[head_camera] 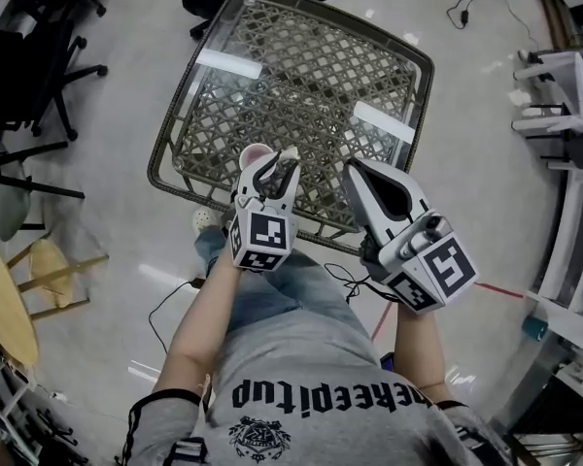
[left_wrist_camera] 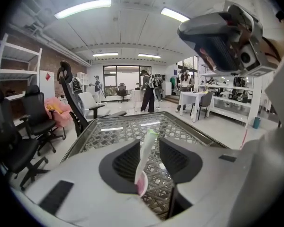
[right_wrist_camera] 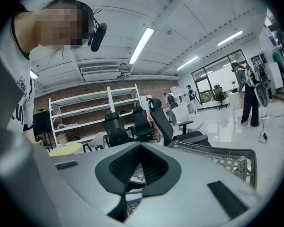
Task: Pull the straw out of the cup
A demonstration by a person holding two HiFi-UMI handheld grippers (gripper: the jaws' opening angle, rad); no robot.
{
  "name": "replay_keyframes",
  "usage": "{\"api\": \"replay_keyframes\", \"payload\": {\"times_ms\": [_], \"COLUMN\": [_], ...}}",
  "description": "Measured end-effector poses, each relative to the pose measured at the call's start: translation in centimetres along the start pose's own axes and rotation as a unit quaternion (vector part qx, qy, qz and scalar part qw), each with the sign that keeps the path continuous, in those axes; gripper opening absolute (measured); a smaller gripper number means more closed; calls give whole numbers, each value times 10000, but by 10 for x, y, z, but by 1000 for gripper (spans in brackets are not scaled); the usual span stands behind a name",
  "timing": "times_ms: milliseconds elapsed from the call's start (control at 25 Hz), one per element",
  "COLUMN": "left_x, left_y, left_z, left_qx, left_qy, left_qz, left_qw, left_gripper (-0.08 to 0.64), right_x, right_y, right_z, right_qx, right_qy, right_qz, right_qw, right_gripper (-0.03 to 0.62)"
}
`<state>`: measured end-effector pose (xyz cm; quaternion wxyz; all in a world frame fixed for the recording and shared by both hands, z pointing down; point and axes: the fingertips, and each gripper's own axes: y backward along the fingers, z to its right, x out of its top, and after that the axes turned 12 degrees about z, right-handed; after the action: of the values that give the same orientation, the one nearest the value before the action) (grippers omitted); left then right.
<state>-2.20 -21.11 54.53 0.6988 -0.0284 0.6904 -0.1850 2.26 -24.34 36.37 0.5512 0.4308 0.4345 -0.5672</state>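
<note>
the left gripper has its fingers wide around the straw, not yet pinching it, the pink cup just below them on the tabletop. best to close above the rim, then draw along the straw's lean; the right gripper, fingers together, holds nothing.

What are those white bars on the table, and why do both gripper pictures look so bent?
Head view: the bars are ceiling lights glaring off the glass table. Left gripper view: a wide-angle lens bows the room and blackens the corners, yet the straw looks sharp. Right gripper view: same bowing, plus a mosaic patch.
</note>
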Motion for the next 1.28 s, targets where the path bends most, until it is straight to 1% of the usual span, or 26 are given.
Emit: {"api": "replay_keyframes", "payload": {"times_ms": [280, 480, 640, 760, 840, 920, 1120, 1280], "left_x": [-17, -25, -32, -36, -39, -41, -33, -28], "left_y": [-11, -13, -13, -12, -10, -8, -4, 2], "left_z": [1, -7, -9, -7, -7, -7, -10, -10], "left_qx": [45, 240, 273, 269, 272, 288, 307, 256], "left_qy": [-31, -44, -62, -74, -66, -76, -147, -131], "left_qz": [-223, -311, -393, -446, -476, -484, -372, -277], "left_qw": [9997, 9992, 9988, 9986, 9985, 9984, 9987, 9992], "left_gripper": [175, 173, 173, 126, 117, 97, 82, 74], "right_x": [0, -2, -3, -3, -3, -2, 0, 0], "right_y": [1, 1, -1, -2, -3, -4, -5, -5], "right_z": [10, 12, 13, 12, 10, 8, 4, -1], "right_qx": [-43, -70, -81, -75, -69, -70, -81, -74], "right_qy": [-12, -13, 5, 18, 26, 33, 39, 42], "right_qz": [-32, -62, -65, -67, -64, -58, -34, 17], "right_qw": [10000, 10000, 9999, 9999, 10000, 10000, 10000, 10000], "right_gripper": [12, 12, 12, 12, 12, 12, 12, 12]}}
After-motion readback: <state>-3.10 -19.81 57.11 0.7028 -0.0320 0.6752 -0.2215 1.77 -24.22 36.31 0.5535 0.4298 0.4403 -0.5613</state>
